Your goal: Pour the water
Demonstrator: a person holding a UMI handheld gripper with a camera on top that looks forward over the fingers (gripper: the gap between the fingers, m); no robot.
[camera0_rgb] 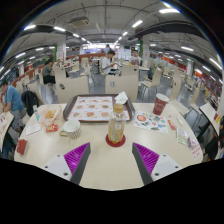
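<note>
The gripper [111, 160] hangs open over the pale desk [110, 172], its fingers spread wide with nothing between them, while the water bottle [118, 122] stands upright beyond them on a red coaster [117, 141], neck pointing up.

Your claw [108, 160] shows only its two finger ends at 6 o'clock; the body behind them is cut off. On the table [110, 172], the small things around the tray [92, 107] are too small to name. You cannot tell whether the bottle [118, 124] holds water.
</note>
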